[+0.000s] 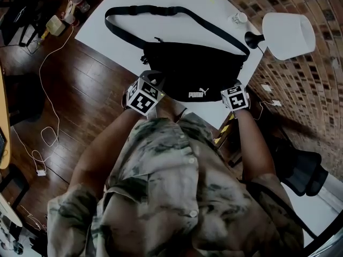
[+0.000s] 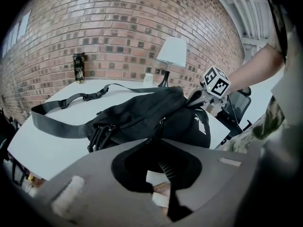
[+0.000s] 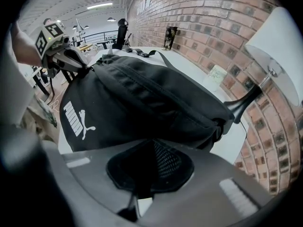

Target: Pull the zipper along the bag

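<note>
The bag (image 1: 193, 71) lies on the white counter (image 1: 123, 31), logo side toward the person, with its strap (image 1: 134, 10) looped out across the far side. One pair of tongs is at each of its near ends.

The left tongs (image 3: 83, 66) are drawn in narrow. In the right gripper view their tips meet at the left end of the ridge along the bag's top, where the zip line runs. I take the small dark piece they pinch for the zipper pull (image 3: 91, 70), though it is too small to be sure. The right tongs (image 2: 198, 97) are also narrow, nipped on the fabric at the bag's right end by the lamp (image 1: 286, 33), so they look like the anchor.

My reading is that the bag is braced and the pull is gripped, so the zip is about to run or is only at its start. The next move calls for the right tongs to hold the bag taut. The left tongs must draw the pull along the curved top seam, following the line of the teeth and not lifting away. A slack bag would bunch and jam the slider.

As for containers, the bag's mouth shows no gap in any view, so nothing of its inside can be seen. A dark can (image 2: 78, 67) stands at the wall and a small cup (image 3: 217, 74) sits beside the lamp; their contents cannot be made out.
</note>
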Tool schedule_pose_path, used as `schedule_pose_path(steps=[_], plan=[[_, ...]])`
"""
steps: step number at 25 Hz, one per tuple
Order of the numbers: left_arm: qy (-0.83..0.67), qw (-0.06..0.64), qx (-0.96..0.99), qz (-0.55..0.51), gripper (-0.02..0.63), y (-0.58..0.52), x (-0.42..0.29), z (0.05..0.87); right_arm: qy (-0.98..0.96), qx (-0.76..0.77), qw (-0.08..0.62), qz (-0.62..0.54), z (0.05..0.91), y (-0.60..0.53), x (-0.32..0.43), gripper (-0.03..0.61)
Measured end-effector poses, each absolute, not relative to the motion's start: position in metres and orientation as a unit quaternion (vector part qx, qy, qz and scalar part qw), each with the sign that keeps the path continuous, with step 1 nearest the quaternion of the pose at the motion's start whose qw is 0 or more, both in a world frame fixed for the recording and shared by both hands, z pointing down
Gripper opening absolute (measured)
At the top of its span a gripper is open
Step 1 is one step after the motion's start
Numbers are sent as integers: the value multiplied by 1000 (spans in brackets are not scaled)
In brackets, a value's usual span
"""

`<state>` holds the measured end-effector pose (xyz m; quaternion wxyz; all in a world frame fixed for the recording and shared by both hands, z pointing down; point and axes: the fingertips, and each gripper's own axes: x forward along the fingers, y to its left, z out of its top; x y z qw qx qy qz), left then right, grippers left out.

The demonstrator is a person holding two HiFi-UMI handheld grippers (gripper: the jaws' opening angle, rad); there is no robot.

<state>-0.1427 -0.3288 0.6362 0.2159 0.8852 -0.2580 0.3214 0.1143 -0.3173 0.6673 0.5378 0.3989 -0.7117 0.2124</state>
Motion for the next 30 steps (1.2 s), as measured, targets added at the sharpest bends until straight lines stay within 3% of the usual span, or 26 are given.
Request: schedule_pose_path(steps=[16, 17, 18, 19, 21, 30], plan=[[-298, 185, 879, 322, 57, -330, -152, 630, -740, 440, 477, 177, 658, -318, 118, 3], [-307, 181, 876, 324, 74, -326, -155, 627, -745, 446, 466, 172, 653, -314, 119, 12], [-318, 178, 872, 326, 81, -322, -159, 623, -750, 452, 453, 168, 647, -309, 120, 85], [-330, 176, 868, 327, 81, -315, -165, 617, -756, 456, 440, 164, 641, -302, 120, 102], [-358, 177, 859, 321, 81, -295, -174, 608, -771, 461, 414, 150, 626, -282, 121, 50], [-445, 207, 850, 193, 80, -98, -142, 514, -844, 429, 305, 106, 550, -90, 142, 43]])
